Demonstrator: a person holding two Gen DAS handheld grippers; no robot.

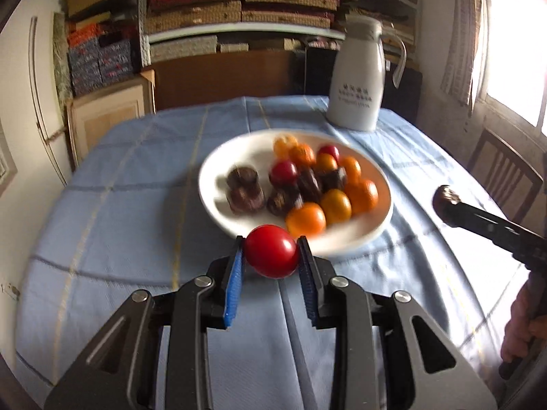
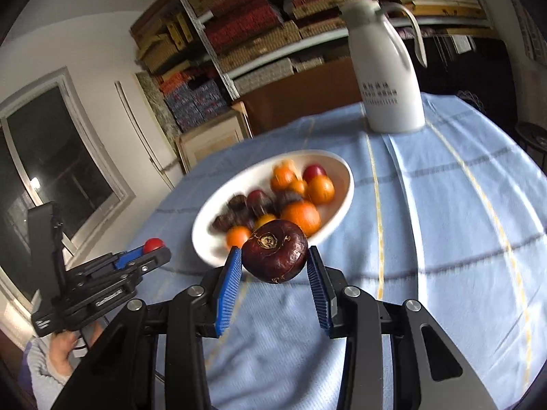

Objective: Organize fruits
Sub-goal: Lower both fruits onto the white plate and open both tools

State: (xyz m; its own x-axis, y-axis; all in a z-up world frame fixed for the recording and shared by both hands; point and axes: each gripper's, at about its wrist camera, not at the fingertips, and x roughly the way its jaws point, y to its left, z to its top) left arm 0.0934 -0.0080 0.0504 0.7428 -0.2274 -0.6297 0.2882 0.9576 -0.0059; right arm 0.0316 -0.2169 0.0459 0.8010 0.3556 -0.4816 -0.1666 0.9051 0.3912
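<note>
My left gripper (image 1: 270,251) is clenched on a red cherry tomato (image 1: 271,251) at lower centre of its view, and my right gripper (image 2: 275,261) grips a dark brown water chestnut (image 2: 275,253), both held clear above the blue cloth (image 1: 136,205), I judge so each can go to its own group. The white plate (image 1: 218,205) mid-frame holds mixed fruit, while the printing on the white jug (image 1: 357,78), upper right, is too small to read.
</note>
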